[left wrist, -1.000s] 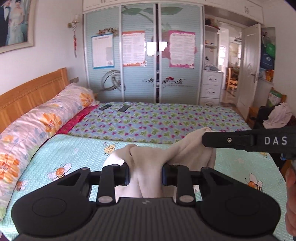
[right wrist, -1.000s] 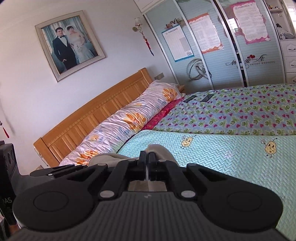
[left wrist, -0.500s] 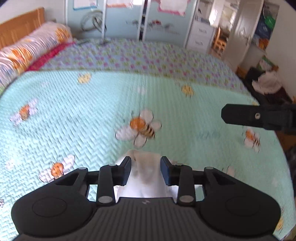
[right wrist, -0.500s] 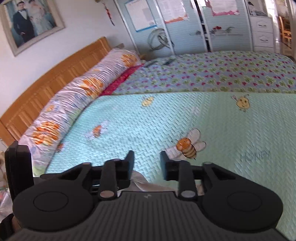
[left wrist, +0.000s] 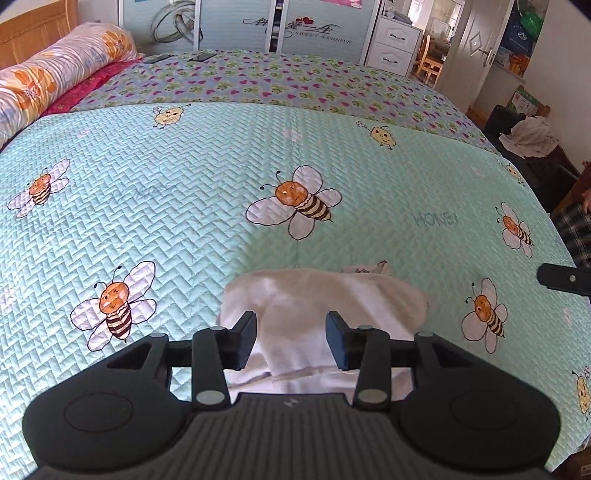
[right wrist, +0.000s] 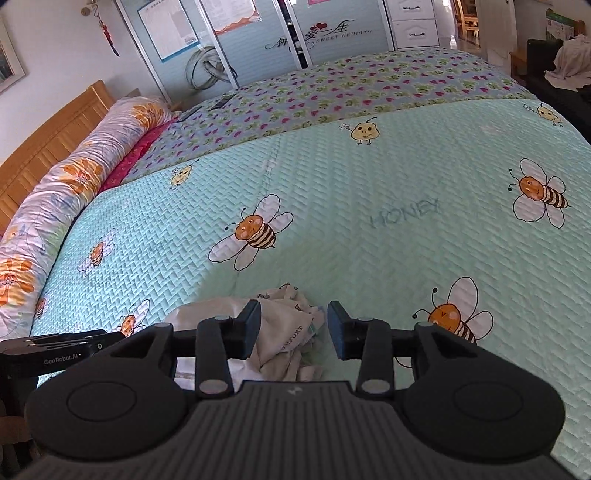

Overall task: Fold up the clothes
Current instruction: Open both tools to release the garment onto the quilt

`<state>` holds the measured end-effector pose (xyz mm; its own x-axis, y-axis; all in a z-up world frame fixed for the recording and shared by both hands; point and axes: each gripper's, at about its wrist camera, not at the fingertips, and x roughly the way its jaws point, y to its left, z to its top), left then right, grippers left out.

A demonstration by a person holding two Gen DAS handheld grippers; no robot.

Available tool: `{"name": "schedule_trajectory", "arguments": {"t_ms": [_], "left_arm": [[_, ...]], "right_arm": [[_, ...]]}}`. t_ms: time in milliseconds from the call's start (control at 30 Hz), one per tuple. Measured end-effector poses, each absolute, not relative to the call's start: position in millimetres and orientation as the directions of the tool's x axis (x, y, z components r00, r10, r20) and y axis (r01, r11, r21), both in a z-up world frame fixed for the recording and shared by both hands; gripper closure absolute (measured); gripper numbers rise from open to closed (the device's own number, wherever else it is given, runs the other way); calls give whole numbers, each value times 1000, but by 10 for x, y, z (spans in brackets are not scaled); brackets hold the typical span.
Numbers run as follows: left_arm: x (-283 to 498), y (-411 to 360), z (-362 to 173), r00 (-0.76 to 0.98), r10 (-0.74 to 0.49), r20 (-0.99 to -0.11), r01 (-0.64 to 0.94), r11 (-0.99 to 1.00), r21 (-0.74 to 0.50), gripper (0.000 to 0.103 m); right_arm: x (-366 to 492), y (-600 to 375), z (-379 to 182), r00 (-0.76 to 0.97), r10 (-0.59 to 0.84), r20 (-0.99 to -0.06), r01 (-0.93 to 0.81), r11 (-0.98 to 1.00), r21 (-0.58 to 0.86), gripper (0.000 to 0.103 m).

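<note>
1. Left tongs (left wrist: 290,339) spread wide, gripping nothing, poised over the cream garment (left wrist: 325,306), which lies crumpled on the near part of the bedspread (left wrist: 184,192).
2. Right tongs (right wrist: 294,329) likewise spread wide and empty, over the rumpled edge of the same garment (right wrist: 284,332).
3. Printed letters ending "…FURT" readable on a fold of the cloth (right wrist: 291,338) in the right view.
4. "HONEY" stitched into the mint bedspread (left wrist: 436,220), among cartoon bees.
5. "GenRobot.AI" printed on the other tool's black body (right wrist: 61,361) at the left edge of the right view.
6. "SWEET WEDDING" under a script line on the wardrobe doors (right wrist: 343,31), with a rings motif beside it.
7. Posted sheets higher on the doors (right wrist: 168,27), text too small to read.
8. Long floral pillow (left wrist: 55,74) against the wooden headboard.
</note>
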<state>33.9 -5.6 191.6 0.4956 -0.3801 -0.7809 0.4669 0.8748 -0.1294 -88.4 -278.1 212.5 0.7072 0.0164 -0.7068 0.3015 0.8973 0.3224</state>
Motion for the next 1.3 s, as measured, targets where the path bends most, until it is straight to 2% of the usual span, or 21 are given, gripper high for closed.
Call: {"name": "schedule_trajectory", "arguments": {"t_ms": [67, 467, 833, 900, 1033, 1167, 1233, 1300], "left_arm": [[219, -139, 1922, 506, -391, -769, 468, 873, -136, 53], [-344, -473, 1520, 511, -402, -759, 451, 878, -162, 53], [-439, -519, 1200, 582, -421, -696, 483, 867, -120, 53], [-505, -464, 1216, 616, -426, -662, 477, 871, -116, 52], [-769, -294, 1303, 692, -427, -582, 451, 885, -114, 37], [-1057, -121, 1443, 699, -427, -574, 420, 894, -153, 35], [-1168, -61, 1548, 697, -434, -571, 422, 892, -162, 35], [-1268, 0, 1660, 706, -439, -556, 424, 890, -165, 35]], "right_arm": [[-947, -2835, 2056, 712, 27, -701, 283, 903, 323, 54], [-1369, -3174, 1518, 711, 94, -697, 230, 906, 356, 54], [-1386, -2997, 1192, 825, 103, -556, 153, 906, 395, 53], [-1413, -2951, 1215, 842, 107, -529, 125, 915, 384, 52], [-1624, -2912, 1363, 881, 87, -465, 104, 923, 371, 44], [-1932, -2893, 1559, 908, 54, -416, 118, 919, 375, 39], [-2098, -2886, 1662, 909, 45, -414, 132, 912, 389, 31], [-2227, -2870, 1775, 913, 37, -407, 140, 908, 396, 31]]}}
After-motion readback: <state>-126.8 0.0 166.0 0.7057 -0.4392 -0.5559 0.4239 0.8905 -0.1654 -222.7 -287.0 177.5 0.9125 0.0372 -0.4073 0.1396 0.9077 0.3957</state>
